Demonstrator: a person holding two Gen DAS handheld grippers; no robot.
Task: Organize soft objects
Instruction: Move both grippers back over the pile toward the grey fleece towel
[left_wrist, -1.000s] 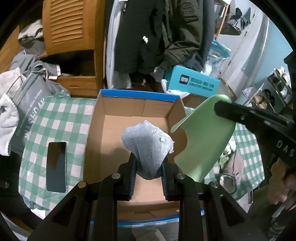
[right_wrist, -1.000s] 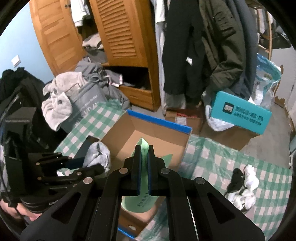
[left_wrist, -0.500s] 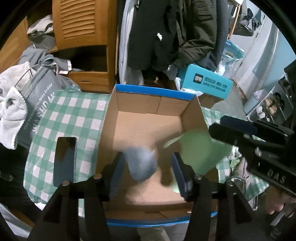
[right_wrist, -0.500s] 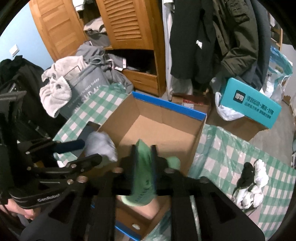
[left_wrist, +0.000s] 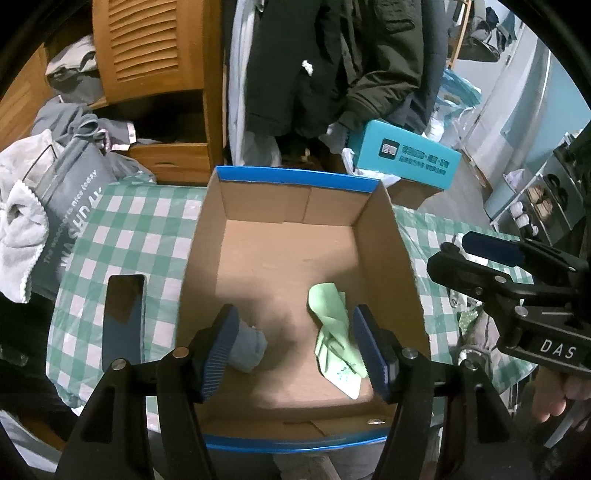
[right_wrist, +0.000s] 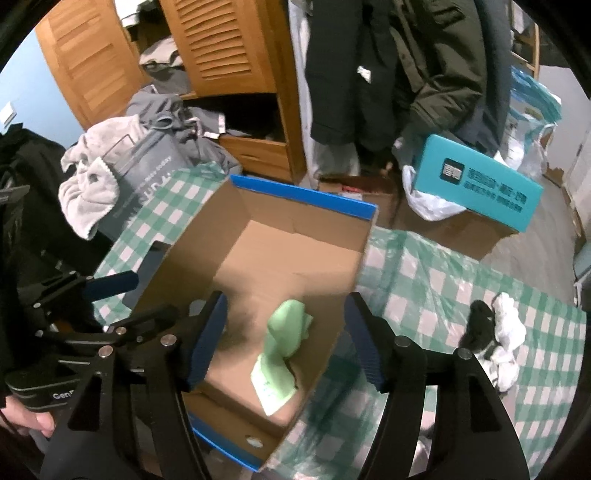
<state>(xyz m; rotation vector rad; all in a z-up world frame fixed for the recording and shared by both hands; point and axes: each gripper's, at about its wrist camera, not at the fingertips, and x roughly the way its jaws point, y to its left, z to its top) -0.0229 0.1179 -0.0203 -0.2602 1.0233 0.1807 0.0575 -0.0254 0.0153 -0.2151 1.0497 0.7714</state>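
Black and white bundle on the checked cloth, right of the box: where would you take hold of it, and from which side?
Judging by the right wrist view, the black and white bundle lies in a loose, crumpled heap on the checked cloth, clear of the cardboard box. Probably best from above, closing across the raised middle where black meets white, so both pieces come up together.
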